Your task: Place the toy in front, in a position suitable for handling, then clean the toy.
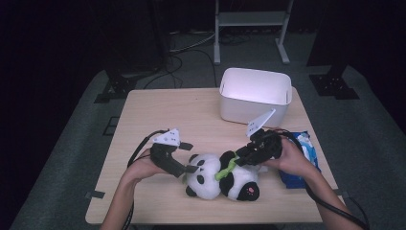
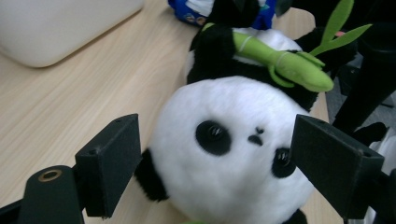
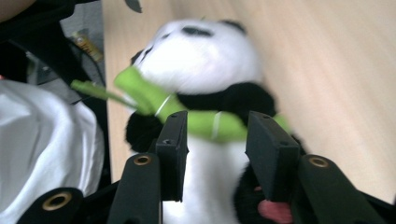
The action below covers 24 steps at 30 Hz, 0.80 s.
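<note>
From the high view, a plush panda [image 1: 221, 178] lies near the table's [image 1: 158, 115] front edge, left gripper [image 1: 187, 169] at its head, right gripper [image 1: 238, 160] at its body. The left gripper view shows jaws spread wide around the head (not touching). In the right gripper view, narrower jaws straddle the green bamboo [image 3: 205, 123]; contact unclear.

The high view looks forward and down over the whole table [image 1: 143, 115]. Both gripper views sit low and close, sharing the panda [image 2: 233, 158] from opposite ends.
</note>
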{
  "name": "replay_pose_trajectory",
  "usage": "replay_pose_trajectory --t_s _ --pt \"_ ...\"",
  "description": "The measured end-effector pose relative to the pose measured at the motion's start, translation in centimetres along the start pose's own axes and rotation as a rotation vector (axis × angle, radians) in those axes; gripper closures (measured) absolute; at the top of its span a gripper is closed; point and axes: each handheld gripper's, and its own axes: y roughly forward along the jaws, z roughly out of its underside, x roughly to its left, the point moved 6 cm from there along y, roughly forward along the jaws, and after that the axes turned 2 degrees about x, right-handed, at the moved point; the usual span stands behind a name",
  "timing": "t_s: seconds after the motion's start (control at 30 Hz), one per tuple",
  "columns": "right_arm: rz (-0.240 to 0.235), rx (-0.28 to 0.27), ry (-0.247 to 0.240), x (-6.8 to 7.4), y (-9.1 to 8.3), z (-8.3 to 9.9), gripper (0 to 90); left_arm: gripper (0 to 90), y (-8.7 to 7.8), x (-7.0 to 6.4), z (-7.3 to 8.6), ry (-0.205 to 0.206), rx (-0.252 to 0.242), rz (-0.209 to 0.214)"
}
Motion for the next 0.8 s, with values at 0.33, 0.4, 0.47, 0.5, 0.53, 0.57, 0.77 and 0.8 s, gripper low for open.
replay_pose_trajectory --t_s 0.33,0.4,0.47,0.5,0.53,0.57,0.77,0.8 --pt "0.046 -0.026 0.032 -2.3 -1.4 -1.5 48.3 8.4 -1.9 1.5 1.9 -0.054 0.018 -0.075" --pt "0.059 -0.023 0.035 -2.6 -1.6 -1.5 47.3 7.7 -2.1 1.8 2.2 -0.068 0.019 -0.083" --pt "0.056 -0.030 0.042 -2.9 -1.7 -1.6 46.3 7.7 -2.5 2.0 2.4 -0.079 0.014 -0.092" --pt "0.056 -0.030 0.042 -2.9 -1.7 -1.6 46.3 7.7 -2.5 2.0 2.4 -0.079 0.014 -0.092" --pt "0.064 -0.029 0.042 -3.2 -1.8 -1.6 46.3 7.7 -2.7 2.1 2.5 -0.086 0.006 -0.097" --pt "0.066 -0.029 0.040 -3.2 -1.8 -1.6 46.3 7.7 -2.9 2.2 2.6 -0.091 0.001 -0.099" --pt "0.076 -0.035 0.055 -3.6 -2.1 -1.5 45.6 7.7 -3.2 2.3 2.7 -0.089 0.008 -0.106" --pt "0.077 -0.039 0.055 -3.6 -2.2 -1.5 45.5 7.7 -3.3 2.3 2.7 -0.086 0.005 -0.105"
